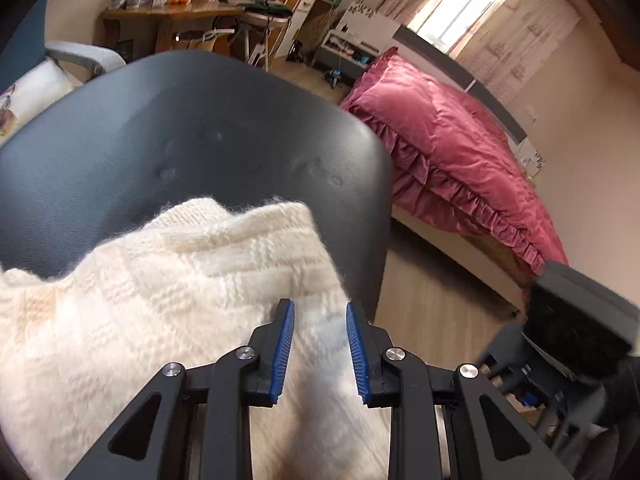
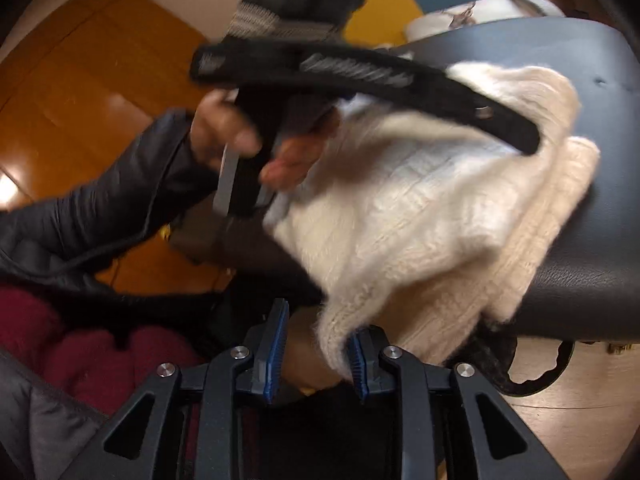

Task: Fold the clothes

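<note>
My left gripper (image 1: 320,314), black-armed with ridged blue pads, hovered over the cream-white, chunky-knit woollen sweater (image 1: 168,300), its jaws a little apart with only a gap between them and the knit lying beneath, not pinched. The sweater lay bunched in folds on the dark, smooth, leather-like padded seat (image 1: 180,128), one thick edge hanging over the seat's rim toward me. My right gripper (image 2: 318,322) sat at that hanging edge: its jaws stood slightly apart too, and the fuzzy hem (image 2: 344,320) brushed against the right-hand pad, though I could not tell whether it reached in between the pads, and nothing looked clamped. In the right wrist view my left hand (image 2: 232,136), coming out of a dark puffy jacket sleeve (image 2: 108,192), was wrapped around the handle of the other tool above the sweater, blurred. Past the seat stood a bed covered with a ruffled pink-red quilt (image 1: 452,160) beneath a bright window (image 1: 460,8), and a cluttered wooden desk (image 1: 172,20) against the far wall.
</note>
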`<state>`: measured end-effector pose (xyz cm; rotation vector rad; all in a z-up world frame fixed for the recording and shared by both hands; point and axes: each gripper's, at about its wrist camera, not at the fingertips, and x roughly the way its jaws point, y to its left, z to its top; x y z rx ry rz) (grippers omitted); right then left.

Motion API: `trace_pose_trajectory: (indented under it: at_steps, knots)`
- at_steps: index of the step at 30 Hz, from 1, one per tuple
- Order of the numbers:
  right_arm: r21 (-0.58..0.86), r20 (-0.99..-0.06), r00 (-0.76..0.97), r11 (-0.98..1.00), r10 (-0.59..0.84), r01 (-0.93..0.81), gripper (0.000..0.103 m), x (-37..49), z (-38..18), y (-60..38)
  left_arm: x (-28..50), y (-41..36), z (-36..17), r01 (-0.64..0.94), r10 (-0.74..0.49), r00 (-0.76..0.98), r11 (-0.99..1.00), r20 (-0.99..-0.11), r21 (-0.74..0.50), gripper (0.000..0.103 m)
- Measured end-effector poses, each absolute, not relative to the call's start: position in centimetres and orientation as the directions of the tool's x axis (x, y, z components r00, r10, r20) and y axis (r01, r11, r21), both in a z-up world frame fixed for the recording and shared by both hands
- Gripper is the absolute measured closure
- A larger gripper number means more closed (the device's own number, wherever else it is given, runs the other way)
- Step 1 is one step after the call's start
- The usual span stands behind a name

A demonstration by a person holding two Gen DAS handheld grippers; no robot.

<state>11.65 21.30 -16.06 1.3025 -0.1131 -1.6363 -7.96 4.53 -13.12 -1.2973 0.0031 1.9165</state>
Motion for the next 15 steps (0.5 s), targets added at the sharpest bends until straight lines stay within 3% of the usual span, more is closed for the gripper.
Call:
trace_pose_trajectory:
  at_steps: [3, 8, 15]
  knots:
    - [0.530, -0.791, 0.090, -0.604, -0.605, 0.596, 0.082, 11.2, -18.9, 21.8, -8.1, 5.6, -14.1, -0.624, 0.573, -0.155, -0.688, -0.805, -0.370, 0.077]
    - [0.554, -0.772, 0.044, -0.638, -0.634, 0.534, 0.088, 10.8, -19.1, 23.7, -7.2, 6.3, -13.9, -0.687, 0.574, -0.207, -0.662, -0.792, -0.301, 0.077]
    - [0.525, -0.761, -0.048, -0.657, -0.647, 0.540, 0.080, 12.4, -15.5, 25.2, -6.3, 1.2, -11.1, -0.632, 0.660, -0.213, -0.656, -0.721, -0.413, 0.076]
